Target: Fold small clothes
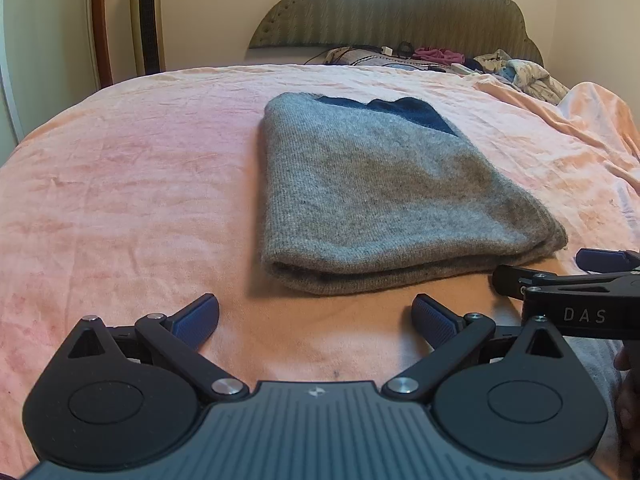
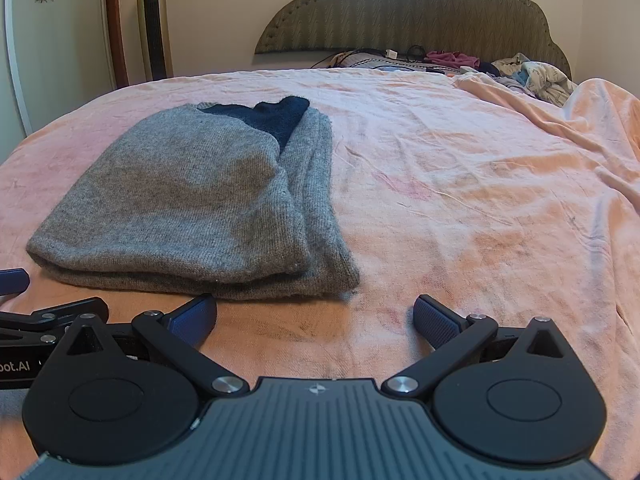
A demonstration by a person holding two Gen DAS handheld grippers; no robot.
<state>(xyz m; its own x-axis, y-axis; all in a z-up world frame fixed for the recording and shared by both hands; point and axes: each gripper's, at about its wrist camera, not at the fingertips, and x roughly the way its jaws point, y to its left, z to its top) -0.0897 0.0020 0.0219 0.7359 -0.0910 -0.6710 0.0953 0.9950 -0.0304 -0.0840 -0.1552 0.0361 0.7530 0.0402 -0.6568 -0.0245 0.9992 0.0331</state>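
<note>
A grey knitted sweater (image 1: 384, 200) with a dark blue collar part lies folded into a compact stack on the pink bedspread (image 1: 140, 184). It also shows in the right wrist view (image 2: 188, 204), left of centre. My left gripper (image 1: 316, 316) is open and empty, just in front of the sweater's near edge. My right gripper (image 2: 316, 316) is open and empty, in front of the sweater's near right corner. The right gripper also shows at the right edge of the left wrist view (image 1: 580, 280).
A padded headboard (image 1: 400, 8) stands at the far end of the bed. Loose clothes and cables (image 1: 512, 68) lie by the pillows at the back right. A tower fan (image 1: 148, 16) stands at the back left. The bedspread bunches up at the right (image 2: 580, 120).
</note>
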